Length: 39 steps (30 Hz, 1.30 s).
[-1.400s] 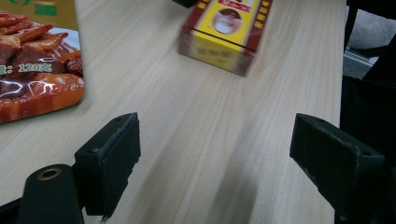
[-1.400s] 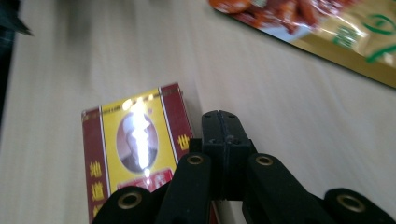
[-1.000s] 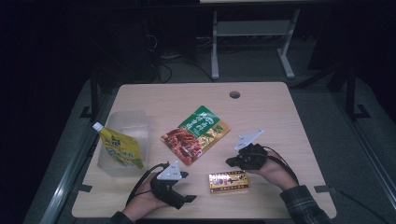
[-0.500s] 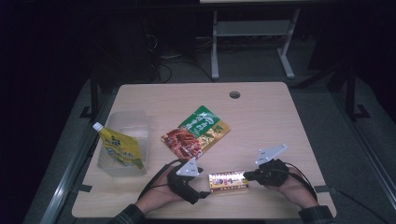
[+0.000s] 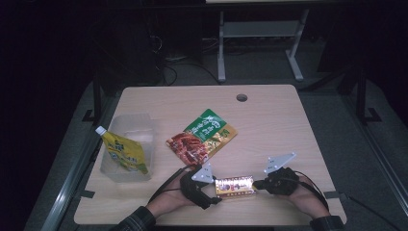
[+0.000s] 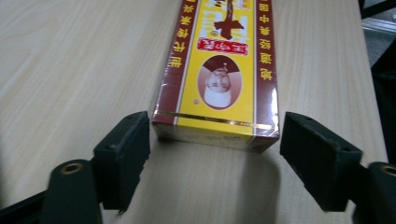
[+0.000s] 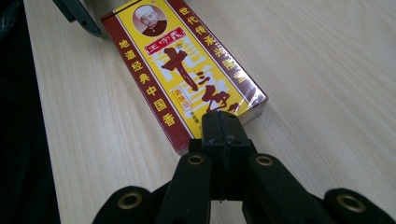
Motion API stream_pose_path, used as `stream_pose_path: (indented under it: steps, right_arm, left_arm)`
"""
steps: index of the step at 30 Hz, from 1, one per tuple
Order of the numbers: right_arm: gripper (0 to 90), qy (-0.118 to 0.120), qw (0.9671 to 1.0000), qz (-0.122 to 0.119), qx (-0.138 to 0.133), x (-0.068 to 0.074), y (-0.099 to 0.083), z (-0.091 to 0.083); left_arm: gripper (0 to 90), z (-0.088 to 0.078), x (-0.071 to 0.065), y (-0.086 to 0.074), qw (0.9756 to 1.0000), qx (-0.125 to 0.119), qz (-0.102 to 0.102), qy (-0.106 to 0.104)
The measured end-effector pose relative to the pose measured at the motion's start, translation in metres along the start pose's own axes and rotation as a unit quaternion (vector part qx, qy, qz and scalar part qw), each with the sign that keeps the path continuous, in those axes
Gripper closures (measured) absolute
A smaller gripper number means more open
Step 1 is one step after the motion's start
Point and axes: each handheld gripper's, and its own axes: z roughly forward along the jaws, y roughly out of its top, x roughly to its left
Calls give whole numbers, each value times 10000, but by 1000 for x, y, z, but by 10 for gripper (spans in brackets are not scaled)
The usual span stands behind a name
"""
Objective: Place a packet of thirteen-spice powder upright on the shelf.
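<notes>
Early stage, grasp not made yet. Yellow-and-maroon box [image 5: 234, 186] lying flat near the front edge of the wooden table [image 5: 269, 125], between the two tools, not lifted.

Left gripper [image 6: 212, 154] lined up on the box's near end: jaws spread, one pad either side of the short end, just been closing in (left pad looks at or almost at the box corner, clear gap on the right, so no pinch yet).

Right gripper [image 7: 223, 122] pressed together, nothing held, tips at the box's other end, at or just over its edge; contact can't be told. Probably steadying the box against the left's approach.

Left to do, by judgement: finish the squeeze on the box, lift, then take it wherever it goes, perhaps the clear plastic bin [image 5: 129, 147] at the left with the yellow spouted pouch [image 5: 122, 151] in it. Red-and-green snack bag [image 5: 202, 137] mid-table, untouched.
</notes>
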Motion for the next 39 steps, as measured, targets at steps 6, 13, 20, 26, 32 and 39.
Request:
stream_pose_path:
  steps: [6,13,20,26,32,39]
  right_arm:
    - [900,44,10000,33,-12,-1,-1,0]
    - [900,112,9999,46,-50,-3,-1,2]
    - [900,206,9998,-48,-49,1,6,10]
    - [900,251,9995,-164,-28,3,15,19]
    - [900,351,9991,-254,10,4,25,29]
    - [900,411,9984,-384,75,7,36,40]
  left_arm:
    - [308,-1,0,1,9999,79,102,55]
    - [316,-9,-2,2,9998,28,177,60]
    - [316,-31,-1,4,9993,-221,274,116]
    - [316,-46,-1,6,9987,-378,265,197]
    - [316,-62,0,11,9971,-653,290,254]
    - [317,-74,1,20,9945,-968,255,293]
